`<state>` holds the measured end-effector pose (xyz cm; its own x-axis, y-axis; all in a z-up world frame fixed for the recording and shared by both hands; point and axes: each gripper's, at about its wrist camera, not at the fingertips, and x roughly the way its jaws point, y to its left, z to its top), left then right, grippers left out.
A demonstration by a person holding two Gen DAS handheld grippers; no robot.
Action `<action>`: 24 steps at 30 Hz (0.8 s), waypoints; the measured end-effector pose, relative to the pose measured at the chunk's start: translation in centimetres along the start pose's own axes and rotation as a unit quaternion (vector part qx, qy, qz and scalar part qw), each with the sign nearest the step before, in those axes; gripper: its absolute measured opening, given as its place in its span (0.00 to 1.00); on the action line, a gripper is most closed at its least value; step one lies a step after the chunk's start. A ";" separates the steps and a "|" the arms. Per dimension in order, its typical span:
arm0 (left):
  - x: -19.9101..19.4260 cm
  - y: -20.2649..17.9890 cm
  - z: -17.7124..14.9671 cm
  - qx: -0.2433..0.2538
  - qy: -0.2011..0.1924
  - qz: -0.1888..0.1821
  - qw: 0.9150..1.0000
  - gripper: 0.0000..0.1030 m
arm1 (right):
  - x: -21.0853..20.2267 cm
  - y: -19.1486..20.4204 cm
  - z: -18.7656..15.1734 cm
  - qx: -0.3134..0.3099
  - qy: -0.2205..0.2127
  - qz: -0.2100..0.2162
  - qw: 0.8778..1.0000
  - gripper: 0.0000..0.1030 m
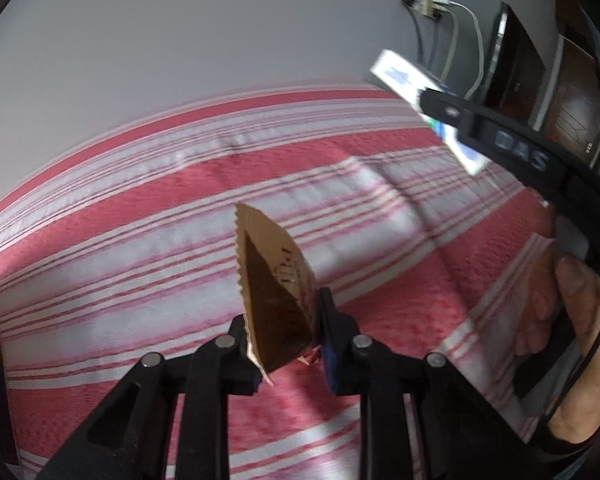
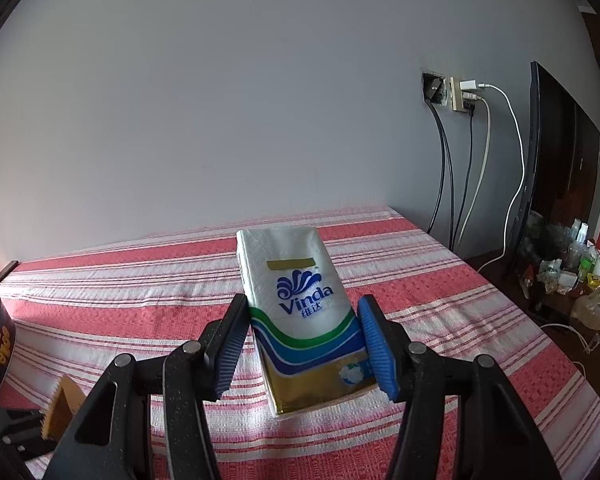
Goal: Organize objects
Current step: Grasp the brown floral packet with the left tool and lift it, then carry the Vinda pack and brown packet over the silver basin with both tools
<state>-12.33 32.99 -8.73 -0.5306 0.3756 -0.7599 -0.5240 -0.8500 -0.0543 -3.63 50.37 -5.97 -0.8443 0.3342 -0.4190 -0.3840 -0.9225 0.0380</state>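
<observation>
Left gripper [image 1: 286, 334] was clamped on a brown packet [image 1: 274, 280]; right gripper [image 2: 300, 346], half open, gripped a tissue pack [image 2: 304, 312].

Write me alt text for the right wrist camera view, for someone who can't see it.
The right claw grips a white Vinda tissue pack between its blue pads, above a red and white striped cloth. At lower left, the left claw holds a brown packet; cables hang from a wall socket at right.
</observation>
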 end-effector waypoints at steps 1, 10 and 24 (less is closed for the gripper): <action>-0.1 0.7 0.0 -0.008 0.000 0.001 1.000 0.21 | 0.0 0.0 0.0 -0.001 0.000 0.000 1.000 0.56; -0.7 5.3 -0.7 -0.064 0.000 -0.008 0.998 0.21 | -0.2 0.6 0.0 -0.015 -0.004 -0.001 1.000 0.56; -2.5 6.5 -1.2 -0.066 -0.022 0.015 0.997 0.20 | -0.7 1.1 -0.1 -0.029 -0.016 0.002 0.999 0.56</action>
<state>-13.61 26.06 -7.99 -0.5748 0.3633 -0.7333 -0.4166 -0.9011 -0.1199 -3.39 49.14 -5.68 -0.8583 0.3349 -0.3888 -0.3585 -0.9334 -0.0126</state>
